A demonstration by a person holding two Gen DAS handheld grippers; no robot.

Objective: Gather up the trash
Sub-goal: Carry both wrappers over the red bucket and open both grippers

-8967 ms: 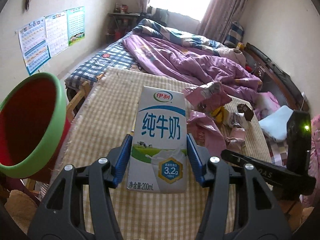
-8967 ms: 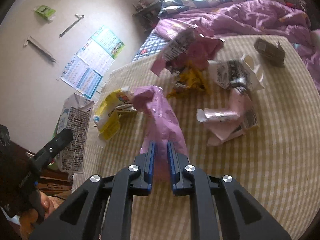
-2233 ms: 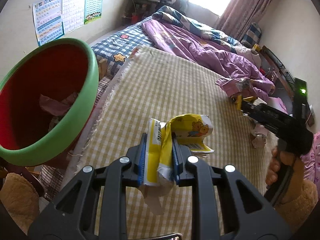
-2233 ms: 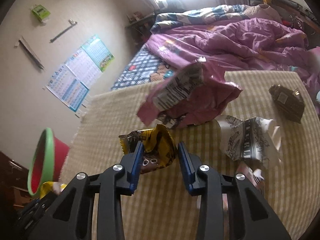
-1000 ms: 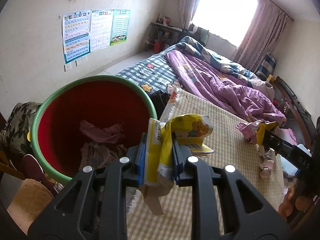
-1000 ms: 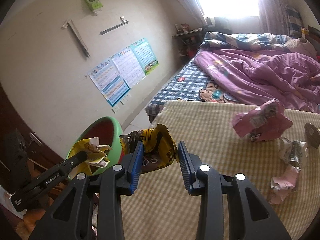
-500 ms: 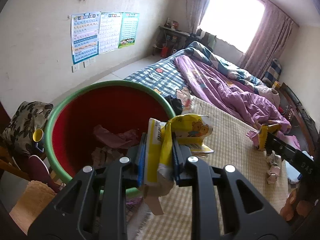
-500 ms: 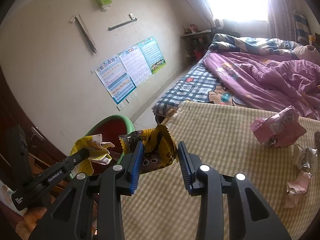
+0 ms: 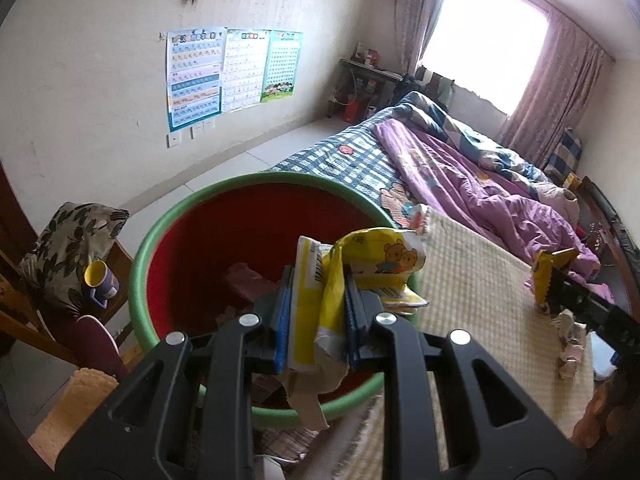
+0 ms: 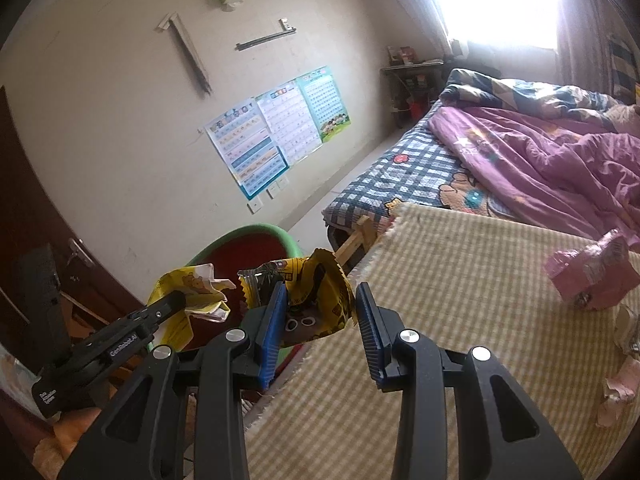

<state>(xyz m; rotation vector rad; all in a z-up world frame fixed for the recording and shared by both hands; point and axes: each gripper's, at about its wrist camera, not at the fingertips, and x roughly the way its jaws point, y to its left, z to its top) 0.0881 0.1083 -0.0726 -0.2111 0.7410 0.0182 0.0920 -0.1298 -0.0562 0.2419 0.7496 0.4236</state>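
Observation:
My left gripper [image 9: 316, 312] is shut on a crumpled yellow bear-print wrapper [image 9: 360, 264] and holds it over the red bin with a green rim [image 9: 172, 216], which holds pink and paper trash. The same wrapper [image 10: 188, 292] and bin [image 10: 256, 240] show in the right wrist view. My right gripper [image 10: 320, 316] is shut on a yellow and brown snack wrapper [image 10: 316, 300], above the table edge to the right of the bin. That wrapper also shows in the left wrist view [image 9: 548, 272].
A checked cloth covers the table [image 10: 460, 320]. A pink bag [image 10: 592, 276] and crumpled paper scraps [image 10: 620, 384] lie on its right side. A bed with purple bedding [image 9: 480, 184] stands behind. A chair with a cup [image 9: 98, 278] stands left of the bin.
Both grippers have moved left toward the bin with their wrappers. My left gripper now hangs over the bin's opening; my right gripper has come nearer to the table's left edge.

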